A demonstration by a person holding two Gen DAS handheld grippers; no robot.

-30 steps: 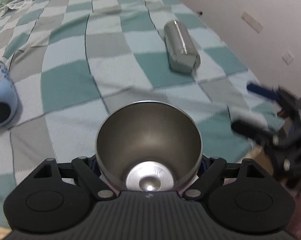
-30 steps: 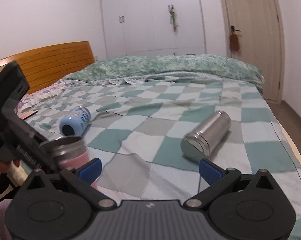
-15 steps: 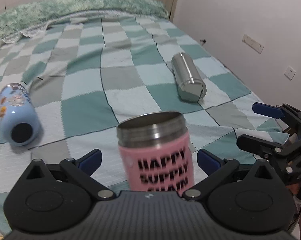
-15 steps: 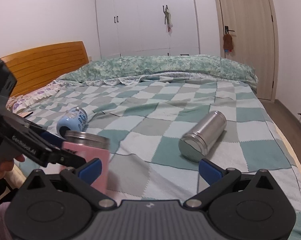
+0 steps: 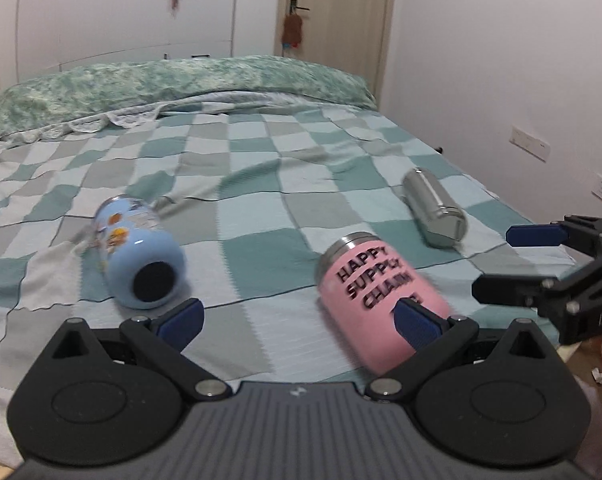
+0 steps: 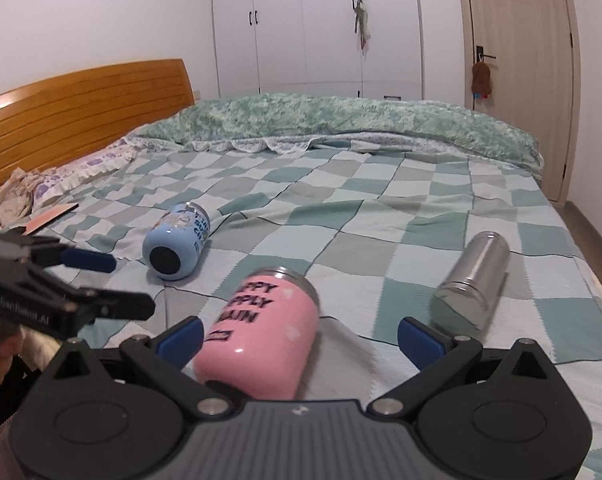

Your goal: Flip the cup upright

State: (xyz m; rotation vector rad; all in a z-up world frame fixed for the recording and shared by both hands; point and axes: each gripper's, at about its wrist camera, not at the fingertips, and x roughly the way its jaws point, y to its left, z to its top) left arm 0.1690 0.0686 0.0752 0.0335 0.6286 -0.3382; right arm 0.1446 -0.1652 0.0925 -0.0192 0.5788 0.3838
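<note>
Your left claw (image 5: 297, 320) and right claw (image 6: 299, 334) both gape, gripping nothing; the pink cup (image 6: 261, 330) leans at lower center.

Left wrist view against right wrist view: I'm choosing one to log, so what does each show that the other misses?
Only the left wrist view shows the wall sockets on the right-hand wall and the right gripper, fingers apart. Only the right wrist view shows the wooden headboard, the frilled pillow and the left gripper, also apart. Both show the pink cup tilted on the checked blanket, held by neither gripper, the blue bottle and the steel flask lying on their sides, and the door.
</note>
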